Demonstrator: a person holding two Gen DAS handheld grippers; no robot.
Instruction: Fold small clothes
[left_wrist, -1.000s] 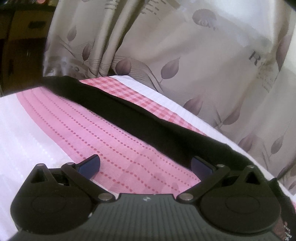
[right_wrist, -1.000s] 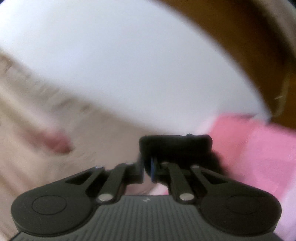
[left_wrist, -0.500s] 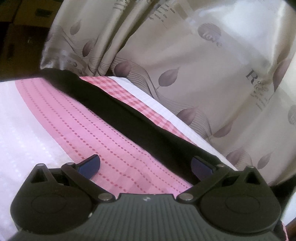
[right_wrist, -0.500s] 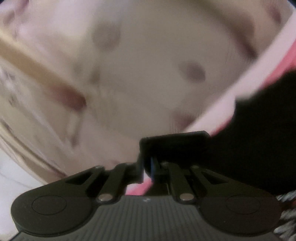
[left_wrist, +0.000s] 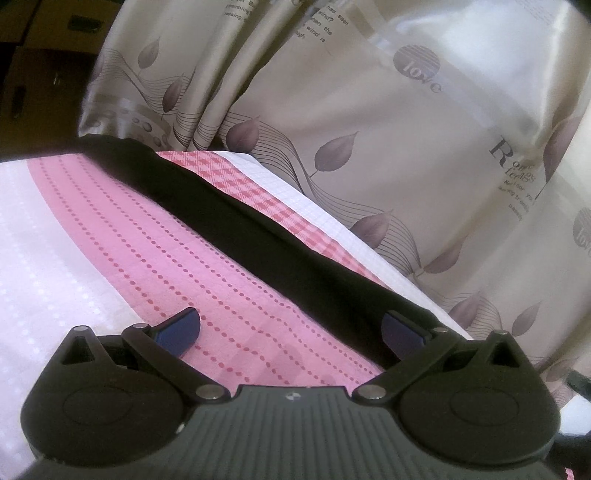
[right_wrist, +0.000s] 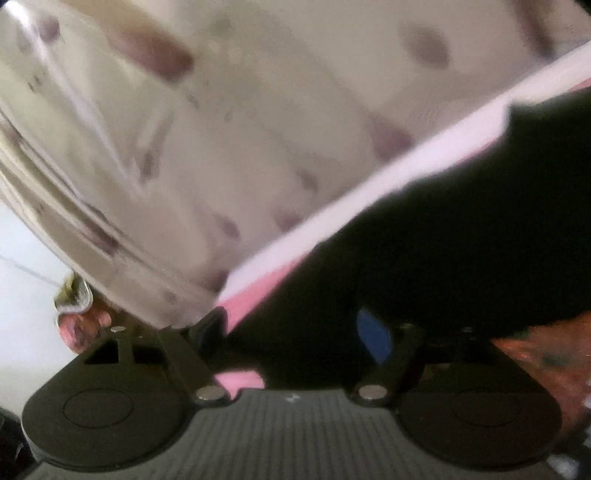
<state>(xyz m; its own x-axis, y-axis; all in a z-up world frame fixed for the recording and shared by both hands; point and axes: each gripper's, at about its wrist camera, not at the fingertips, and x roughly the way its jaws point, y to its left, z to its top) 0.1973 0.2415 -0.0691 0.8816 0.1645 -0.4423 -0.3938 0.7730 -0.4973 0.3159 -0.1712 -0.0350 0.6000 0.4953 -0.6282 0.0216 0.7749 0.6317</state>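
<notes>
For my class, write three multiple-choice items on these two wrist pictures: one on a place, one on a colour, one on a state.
1. Where does the black garment lie?
A. across the pink dotted and checked cloth
B. on the leaf-print beige curtain
C. on the floor

2. What colour are the pads of the left tongs?
A. red
B. blue
C. white

3. How do the left tongs stand?
A. shut on the garment
B. open, holding nothing
C. shut on the curtain

Key: 1 A, the dark band runs diagonally over the pink cover; 2 B, both pads show blue; 3 B, the pads stand wide apart with only pink cloth between them.
</notes>
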